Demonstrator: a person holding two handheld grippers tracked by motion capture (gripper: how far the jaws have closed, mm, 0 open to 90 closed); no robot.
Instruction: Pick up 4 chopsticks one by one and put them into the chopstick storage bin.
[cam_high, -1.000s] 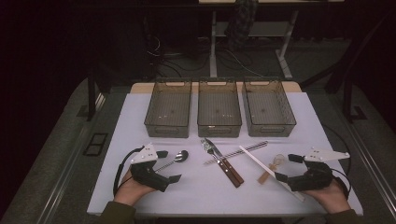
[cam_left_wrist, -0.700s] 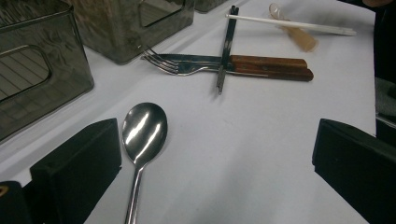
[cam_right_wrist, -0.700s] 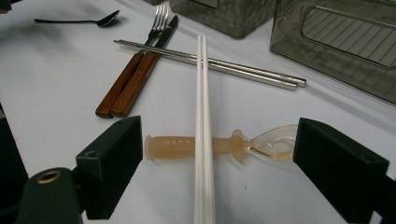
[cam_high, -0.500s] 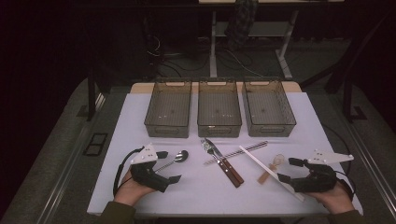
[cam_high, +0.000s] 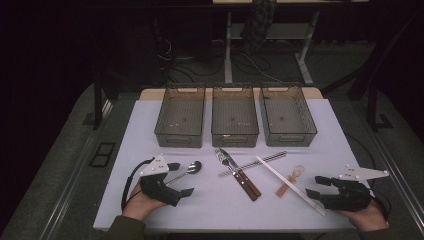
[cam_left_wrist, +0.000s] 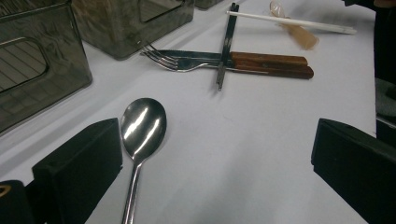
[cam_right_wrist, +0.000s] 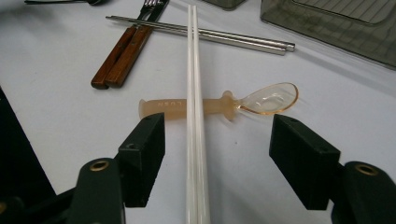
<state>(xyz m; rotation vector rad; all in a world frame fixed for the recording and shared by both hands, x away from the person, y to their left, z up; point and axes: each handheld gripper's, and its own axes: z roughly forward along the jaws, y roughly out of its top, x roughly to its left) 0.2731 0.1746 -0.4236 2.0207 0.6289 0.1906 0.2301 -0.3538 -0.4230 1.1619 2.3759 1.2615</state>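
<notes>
Right tool (cam_high: 314, 187): jaws wide open, nothing held; in the right gripper view they straddle the white chopsticks (cam_right_wrist: 194, 116), which run straight up between them.
Left tool (cam_high: 181, 179): jaws wide open, empty; the metal spoon (cam_left_wrist: 140, 140) lies just beside one jaw, touching or nearly so.
Change: over the last second the right tool has slid nearer the person and a little to the right along the surface (cam_high: 150, 130), lining up with the near end of the chopsticks; the left tool has stayed put.
Meaning: my reading is that the chopsticks are the next pick and the approach is nearly done; closing the jaws is still to come.
Chopsticks: a white pair, thin, straight, smooth, side by side, lying diagonally at the right of the surface and resting across the plastic spoon (cam_right_wrist: 224, 105).
Plastic spoon: translucent amber, thick moulded handle with raised letters, clear rounded bowl.
Metal spoon: polished steel, oval bowl, thin handle, at the left.
Fork and knife (cam_high: 242, 176): steel with dark wooden handles, side by side, centre.
Metal chopsticks (cam_high: 252, 163): thin grey pair laid across the fork and knife.
Bins (cam_high: 235, 116): three smoky see-through boxes with ribbed floors, in a row at the far side, all empty.
Surface: flat, matte white.
</notes>
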